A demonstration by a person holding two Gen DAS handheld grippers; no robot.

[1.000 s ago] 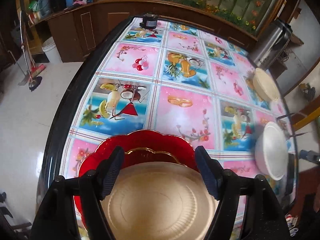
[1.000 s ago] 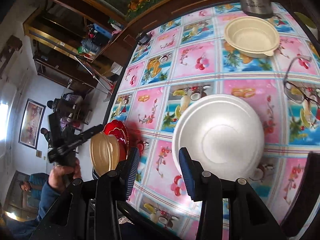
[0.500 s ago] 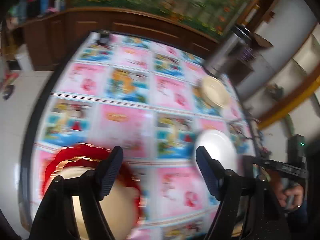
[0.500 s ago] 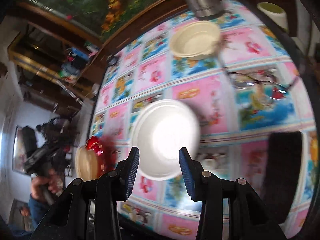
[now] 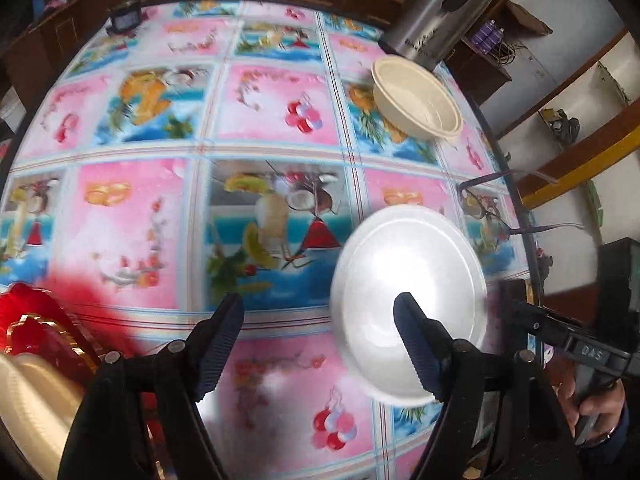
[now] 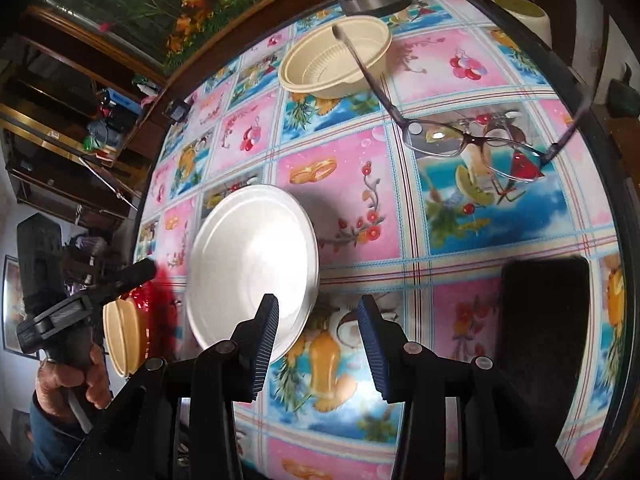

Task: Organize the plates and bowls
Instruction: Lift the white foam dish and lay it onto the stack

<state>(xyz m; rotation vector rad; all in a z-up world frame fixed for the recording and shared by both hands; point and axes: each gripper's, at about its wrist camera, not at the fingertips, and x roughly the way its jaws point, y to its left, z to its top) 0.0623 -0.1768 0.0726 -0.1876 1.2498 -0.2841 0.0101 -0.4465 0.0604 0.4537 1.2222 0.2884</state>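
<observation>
A white foam plate (image 5: 408, 292) lies on the patterned table; it also shows in the right wrist view (image 6: 252, 276). A cream bowl (image 5: 416, 98) stands at the far side, also in the right wrist view (image 6: 336, 64). A red scalloped plate (image 5: 36, 320) with a beige plate (image 5: 28, 404) on it sits at the near left; both show in the right wrist view, red (image 6: 160, 304) and beige (image 6: 120, 336). My left gripper (image 5: 320, 344) is open and empty, just left of the white plate. My right gripper (image 6: 316, 344) is open and empty, just right of the white plate.
Eyeglasses (image 6: 472, 144) lie on the table right of the white plate. A black phone (image 6: 544, 320) lies near the right edge. A steel flask (image 5: 436, 12) stands behind the cream bowl. The table's dark rim (image 6: 616, 184) curves around.
My left gripper has swung right, away from the red and beige plates, toward the white plate. My right gripper has shifted right, so the white plate now sits to its left.
</observation>
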